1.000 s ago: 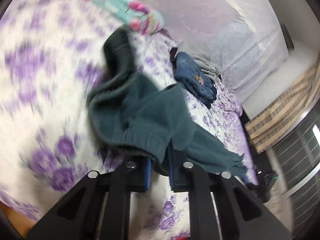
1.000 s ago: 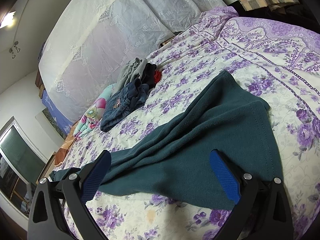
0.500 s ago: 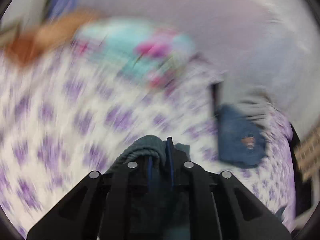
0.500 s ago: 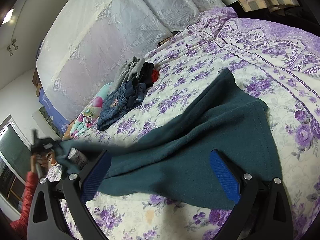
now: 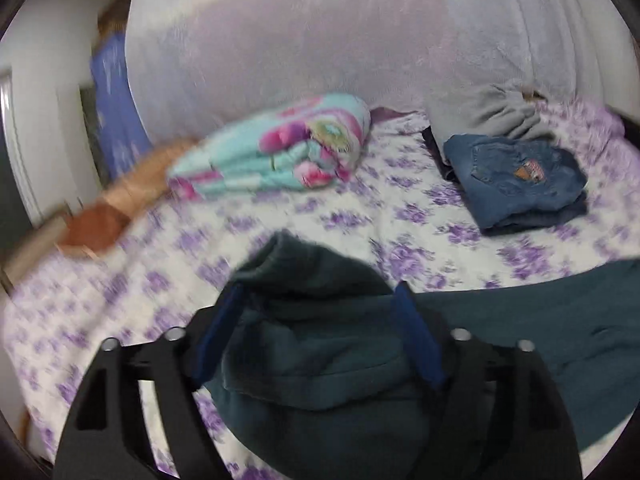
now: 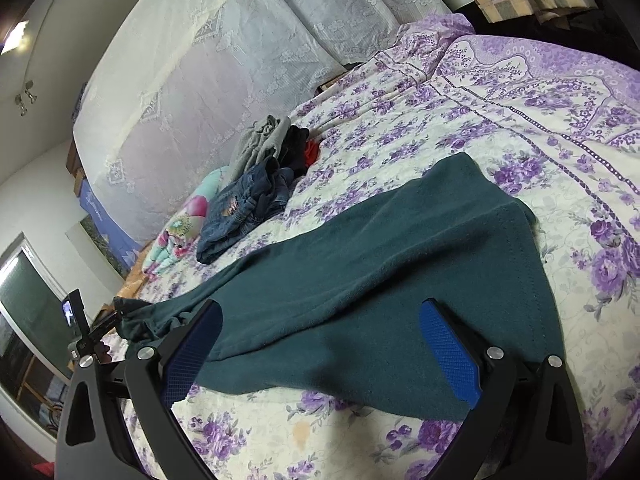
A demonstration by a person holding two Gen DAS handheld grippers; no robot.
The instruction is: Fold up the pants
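Note:
Dark teal pants [image 6: 360,280] lie stretched across a purple-flowered bedspread [image 6: 520,128]. My right gripper [image 6: 320,344] is open, its blue pads on either side of the wide end of the pants, touching nothing. My left gripper [image 5: 320,336] is open, and the bunched far end of the pants [image 5: 320,352] lies between its blue pads, loose. In the right wrist view the left gripper [image 6: 100,336] shows at the pants' far left end.
A folded pile of blue jeans [image 5: 516,176] lies behind the pants, with grey and dark clothes [image 6: 272,140] beyond it. A rolled turquoise and pink blanket [image 5: 280,152] lies by the lace-covered wall [image 6: 240,60]. An orange cloth [image 5: 120,200] sits at the bed's left edge.
My left gripper was shut on the pants' end and swung it outward, stretching the pants flat. It has now opened and the cloth lies loose between its pads. The right gripper stayed open and still.

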